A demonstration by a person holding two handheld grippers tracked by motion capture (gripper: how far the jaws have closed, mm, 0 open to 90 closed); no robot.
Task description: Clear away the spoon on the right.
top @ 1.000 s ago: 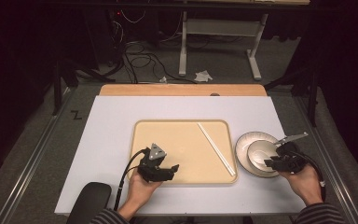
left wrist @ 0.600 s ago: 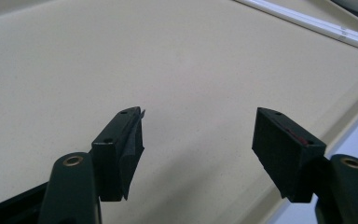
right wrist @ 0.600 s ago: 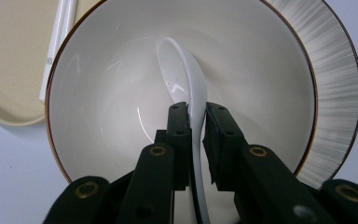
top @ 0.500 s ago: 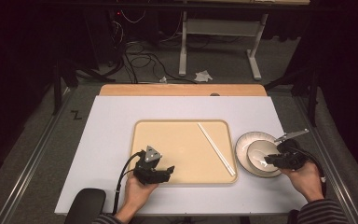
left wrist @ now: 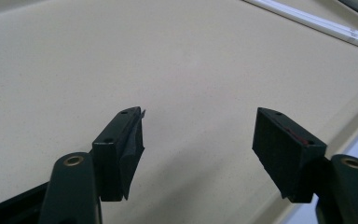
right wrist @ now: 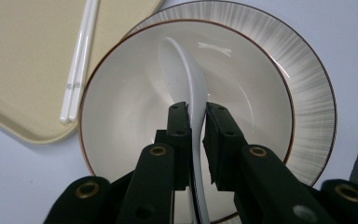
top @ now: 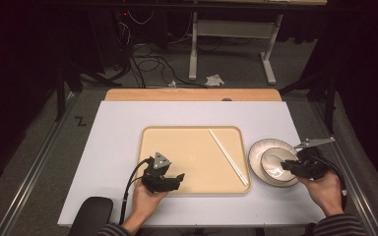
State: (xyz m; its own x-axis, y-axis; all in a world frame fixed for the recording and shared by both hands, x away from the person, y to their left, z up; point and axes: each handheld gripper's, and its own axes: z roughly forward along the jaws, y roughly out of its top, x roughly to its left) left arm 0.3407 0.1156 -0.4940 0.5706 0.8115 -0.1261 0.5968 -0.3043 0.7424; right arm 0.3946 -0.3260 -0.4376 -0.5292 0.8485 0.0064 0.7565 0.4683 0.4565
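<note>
A white ceramic spoon [right wrist: 184, 65] lies in a pale bowl [right wrist: 130, 93] that stands on a striped plate [right wrist: 303, 70]. My right gripper [right wrist: 196, 116] is shut on the spoon's handle; its jaws have just been closing with the handle between them. In the high view that gripper [top: 286, 166] reaches into the bowl [top: 275, 164] from the right. My left gripper [left wrist: 198, 135] stands open with nothing between its jaws, low over the beige tray [left wrist: 98, 56]. In the high view it [top: 177, 178] hovers at the tray's [top: 192, 147] near left part.
A pair of white chopsticks [top: 228, 156] lies slantwise on the tray's right side, close to the plate [top: 256, 152]. The tray rests on a white table top [top: 113, 147]. A dark rounded object [top: 91, 214] sits at the near left edge.
The left hand shifted slightly over the tray's near edge and came back. The right hand has stayed at the bowl.
</note>
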